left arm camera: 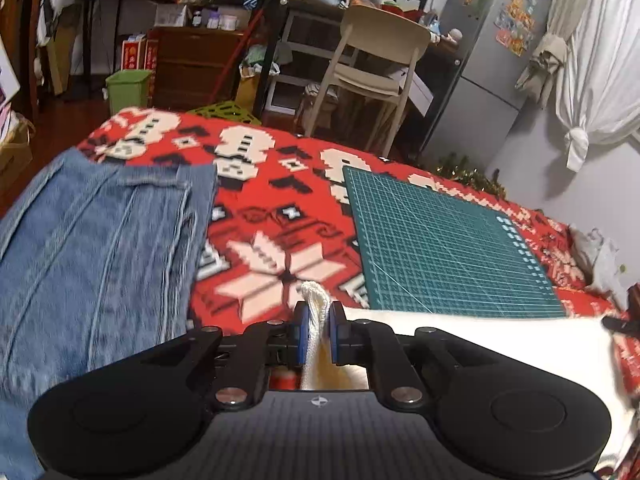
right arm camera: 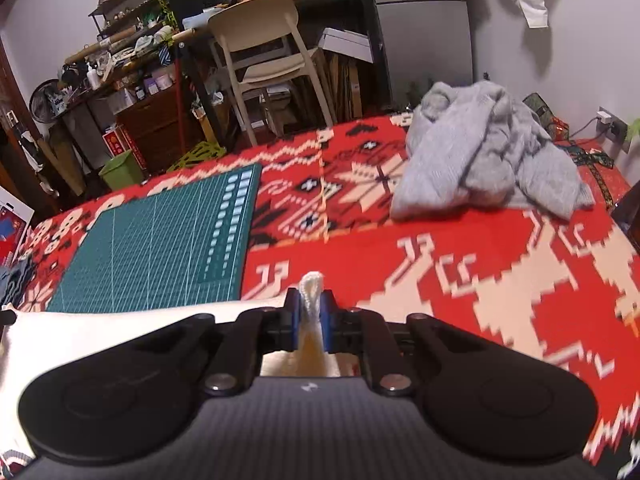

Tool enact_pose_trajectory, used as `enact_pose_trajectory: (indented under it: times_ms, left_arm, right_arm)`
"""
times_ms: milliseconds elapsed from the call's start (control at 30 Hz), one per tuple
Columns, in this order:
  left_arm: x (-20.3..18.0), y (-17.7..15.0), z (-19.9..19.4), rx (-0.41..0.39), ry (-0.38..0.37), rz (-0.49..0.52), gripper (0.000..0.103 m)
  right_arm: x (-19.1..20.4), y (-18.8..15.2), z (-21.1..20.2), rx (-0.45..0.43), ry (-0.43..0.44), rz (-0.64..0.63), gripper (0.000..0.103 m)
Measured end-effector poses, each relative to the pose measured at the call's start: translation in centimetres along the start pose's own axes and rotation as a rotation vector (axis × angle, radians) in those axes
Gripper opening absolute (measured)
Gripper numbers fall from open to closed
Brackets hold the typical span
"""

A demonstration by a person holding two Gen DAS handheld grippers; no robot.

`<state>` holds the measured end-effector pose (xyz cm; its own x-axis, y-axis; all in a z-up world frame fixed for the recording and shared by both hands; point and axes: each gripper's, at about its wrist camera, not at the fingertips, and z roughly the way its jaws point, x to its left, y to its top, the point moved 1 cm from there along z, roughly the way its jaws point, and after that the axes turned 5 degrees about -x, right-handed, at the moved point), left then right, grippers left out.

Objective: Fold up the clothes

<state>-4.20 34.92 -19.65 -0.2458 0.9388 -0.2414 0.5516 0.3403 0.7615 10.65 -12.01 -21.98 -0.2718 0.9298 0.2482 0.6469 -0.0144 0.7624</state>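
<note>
Two grippers are at work, and each one pinches the same white knitted garment point(left arm camera: 460, 332). In the left wrist view, your left gripper point(left arm camera: 319, 322) has its blue-padded fingers point(left arm camera: 303, 330) closed on a bunched fold of the white cloth at the lower centre of the frame, and the rest of the garment stretches away as a pale band toward the lower right. In the right wrist view, your right gripper point(right arm camera: 310, 316) is likewise clamped on a small tuft of that white knitted garment point(right arm camera: 120, 328), whose body runs off toward the lower left.

You work over a surface covered by a red blanket with white and black pixel-style snowflake patterns point(left arm camera: 280, 216). A dark green cutting mat with a white grid point(left arm camera: 440, 240) lies flat on it, right of centre in the left wrist view, just beyond the white cloth's far edge. A flat piece of blue denim clothing point(left arm camera: 100, 248) fills the left side of that view, resting on the blanket. In the right wrist view, a crumpled pale grey knitted sweater point(right arm camera: 480, 152) sits in a heap at the upper right, well apart from the mat point(right arm camera: 160, 240). A cream plastic chair point(right arm camera: 264, 48) stands beyond the blanket's far edge.
</note>
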Motion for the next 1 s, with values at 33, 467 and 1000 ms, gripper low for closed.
enact_pose_trajectory:
  times_ms: [33, 467, 1000]
  left_arm:
    - [0.0, 0.2, 0.5, 0.004, 0.007, 0.014, 0.011]
    - [0.6, 1.7, 0.6, -0.055, 0.156, 0.089, 0.043]
    - [-6.6, -0.1, -7.6, -0.122, -0.018, 0.169, 0.09]
  right_arm:
    - [-0.1, 0.3, 0.5, -0.002, -0.001, 0.002, 0.011]
    - [-1.2, 1.3, 2.4, -0.017, -0.074, -0.018, 0.032]
    - [6.7, -1.2, -9.3, -0.143, 0.026, -0.282, 0.102]
